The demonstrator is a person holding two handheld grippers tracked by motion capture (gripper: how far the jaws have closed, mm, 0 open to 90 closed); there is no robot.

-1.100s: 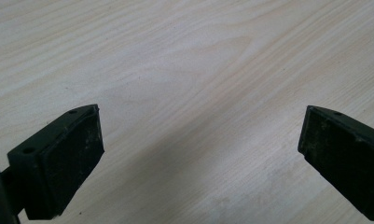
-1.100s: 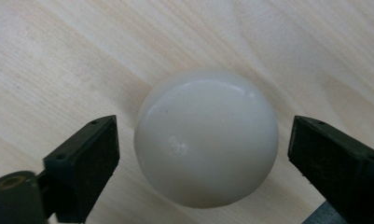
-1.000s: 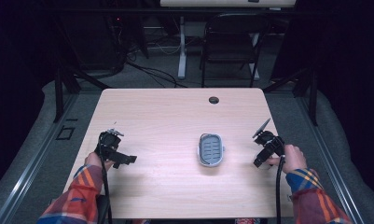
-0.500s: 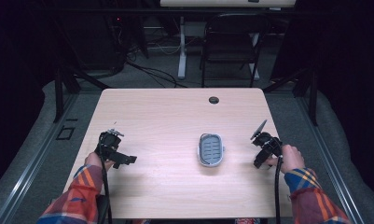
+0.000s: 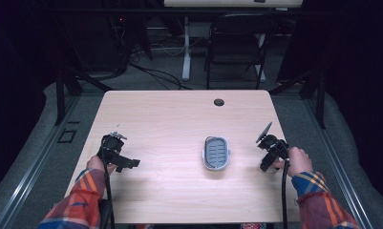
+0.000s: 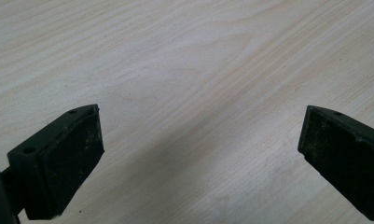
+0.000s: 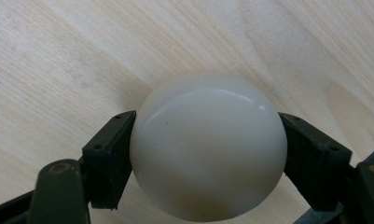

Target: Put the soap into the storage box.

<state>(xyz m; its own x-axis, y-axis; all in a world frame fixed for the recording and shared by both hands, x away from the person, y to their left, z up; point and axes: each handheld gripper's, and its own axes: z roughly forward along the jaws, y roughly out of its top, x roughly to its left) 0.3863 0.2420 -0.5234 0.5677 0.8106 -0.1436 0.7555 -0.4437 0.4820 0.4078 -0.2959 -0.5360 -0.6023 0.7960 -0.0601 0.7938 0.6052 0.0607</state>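
Slippage is my worry: my right gripper [image 7: 208, 154] pinches a smooth white soap [image 7: 208, 144] by its rounded sides just over the table [image 5: 170, 119], so a squeeze off centre could squirt it loose. My left gripper [image 6: 198, 154] hangs wide open over bare wood, holding nothing. From above the grey dish [image 5: 216, 152] lies between my hands; the right gripper view reveals the grip itself

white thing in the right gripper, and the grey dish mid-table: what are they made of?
White rounded object: smooth, semi-gloss and slightly translucent, with soft highlights; looks like soap or plastic, hard to say which. The right gripper has its jaws closed on its sides. Grey dish: matte grey with a paler rim and ribbed floor, likely moulded plastic. Table: pale wood-grain, probably laminate.
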